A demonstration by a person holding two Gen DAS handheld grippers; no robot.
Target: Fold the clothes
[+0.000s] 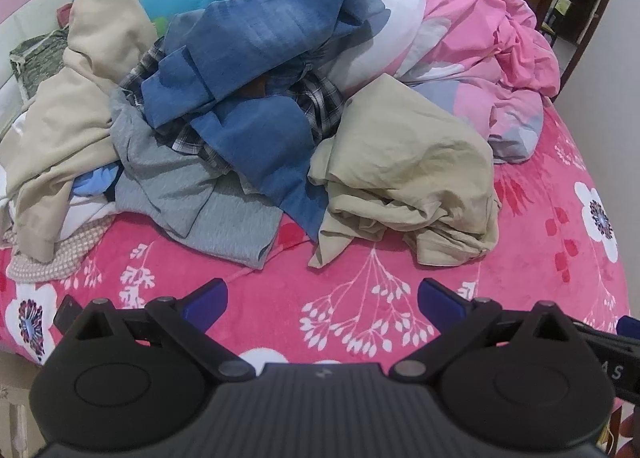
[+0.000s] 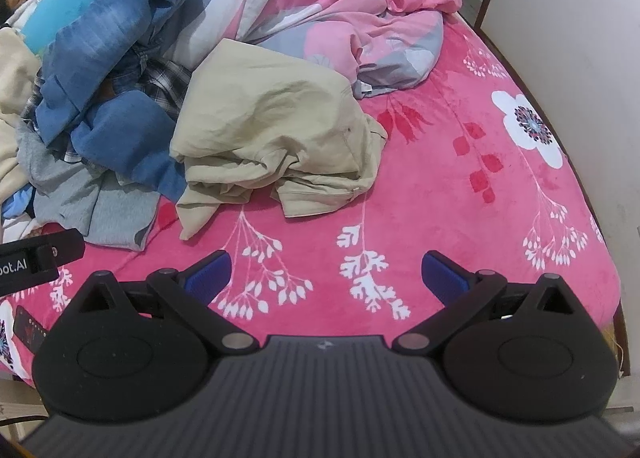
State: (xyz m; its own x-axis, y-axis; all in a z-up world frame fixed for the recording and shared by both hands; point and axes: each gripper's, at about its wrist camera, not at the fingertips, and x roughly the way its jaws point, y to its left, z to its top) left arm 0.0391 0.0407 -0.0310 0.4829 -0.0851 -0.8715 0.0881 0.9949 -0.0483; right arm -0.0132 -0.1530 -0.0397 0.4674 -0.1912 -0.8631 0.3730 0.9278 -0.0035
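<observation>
A heap of unfolded clothes lies on the bed; crumpled blue jeans [image 1: 256, 70] top it, over a checked shirt [image 1: 320, 102] and a grey garment [image 1: 192, 194]; a rumpled beige garment [image 1: 404, 174] rests at its right edge; a cream top [image 1: 68, 118] sprawls at its left.

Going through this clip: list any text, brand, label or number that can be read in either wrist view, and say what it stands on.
"oot.AI": cut off by the frame edge, on the black left tool at the left of the right wrist view.
"AS": on the black right tool at the right edge of the left wrist view.
Small dark device on the blanket: red marks, too small to read.
The clothes show no readable text.
</observation>
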